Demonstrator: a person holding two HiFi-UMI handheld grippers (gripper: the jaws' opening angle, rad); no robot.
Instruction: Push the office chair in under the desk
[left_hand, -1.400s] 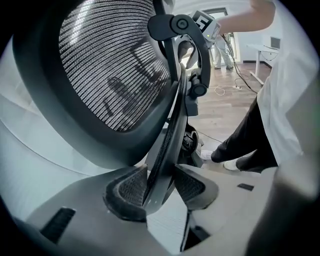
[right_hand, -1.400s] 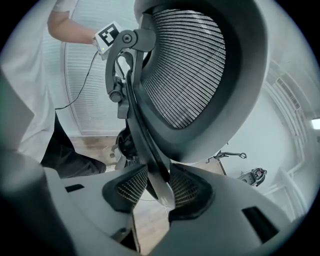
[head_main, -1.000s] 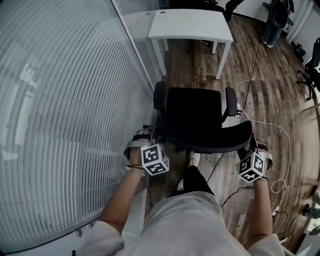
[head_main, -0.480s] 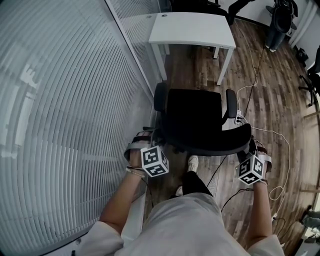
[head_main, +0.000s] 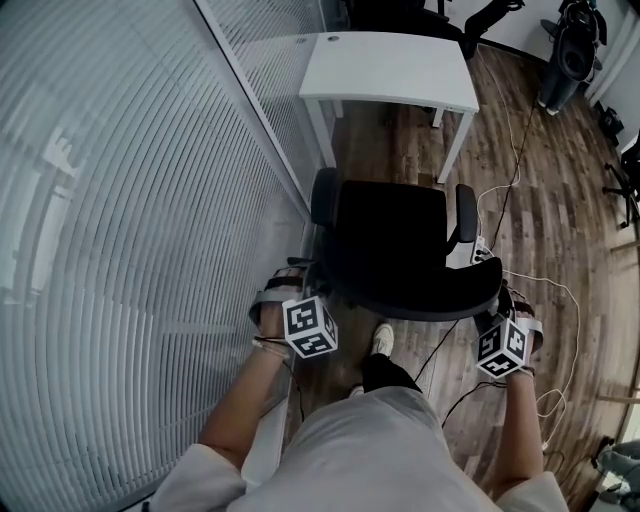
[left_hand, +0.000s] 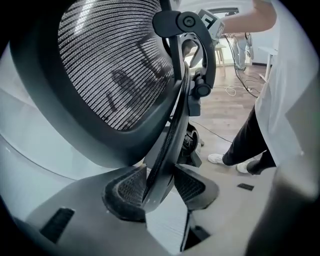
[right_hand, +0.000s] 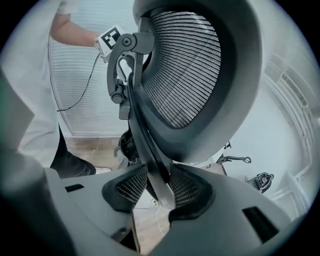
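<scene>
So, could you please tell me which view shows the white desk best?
The head view: the desk shows whole, top and legs, beyond the office chair. The mesh backrest fills both gripper views; no desk is recognisable.

— What colour is the office chair?
— Black, seat and armrests alike. Its backrest mesh is finely striped, grey on black.
— And the desk?
— Plain white. The floor is brown wood-grain planks, and the blinds are pale grey horizontal slats.
</scene>
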